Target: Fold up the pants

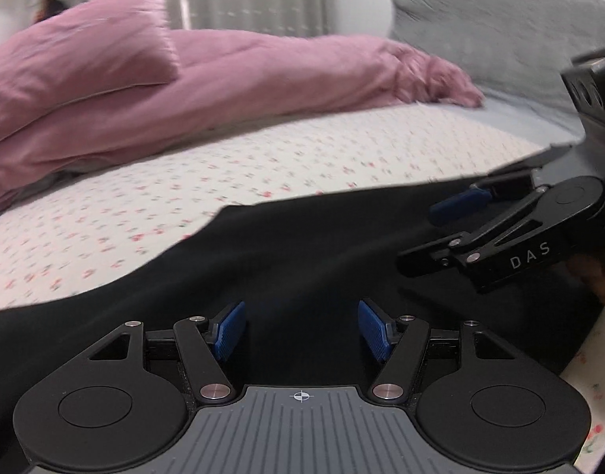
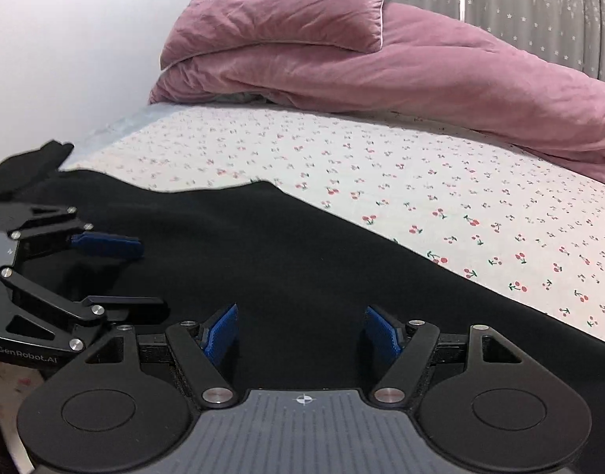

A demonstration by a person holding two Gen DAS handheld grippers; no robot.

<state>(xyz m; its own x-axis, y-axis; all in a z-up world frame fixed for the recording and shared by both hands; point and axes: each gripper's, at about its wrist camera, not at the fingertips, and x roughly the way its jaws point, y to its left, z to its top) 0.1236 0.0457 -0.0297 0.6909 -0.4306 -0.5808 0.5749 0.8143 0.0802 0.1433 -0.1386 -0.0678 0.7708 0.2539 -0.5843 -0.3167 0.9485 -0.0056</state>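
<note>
Pants [image 1: 302, 260], black, lie flat on the bed [image 1: 263, 166] sheet, directly below both grippers. Left gripper [image 1: 301, 330] and right gripper [image 2: 301, 333] hover side by side, jaws apart, nothing clamped. Fabric's long axis seems to run across both views; neither hand clearly nearer.

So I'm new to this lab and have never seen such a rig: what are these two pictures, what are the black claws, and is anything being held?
Each picture comes from a camera riding on a hand-held two-finger gripper, looking forward along its fingers. The left gripper fills the bottom of its own view, and the right gripper does the same in the other view; each also sees its partner off to the side. Both stand open with blue pads apart and nothing between them. Below them black pants lie spread on a cherry-print bedsheet. Behind is a pink duvet with a pink pillow on top.
</note>
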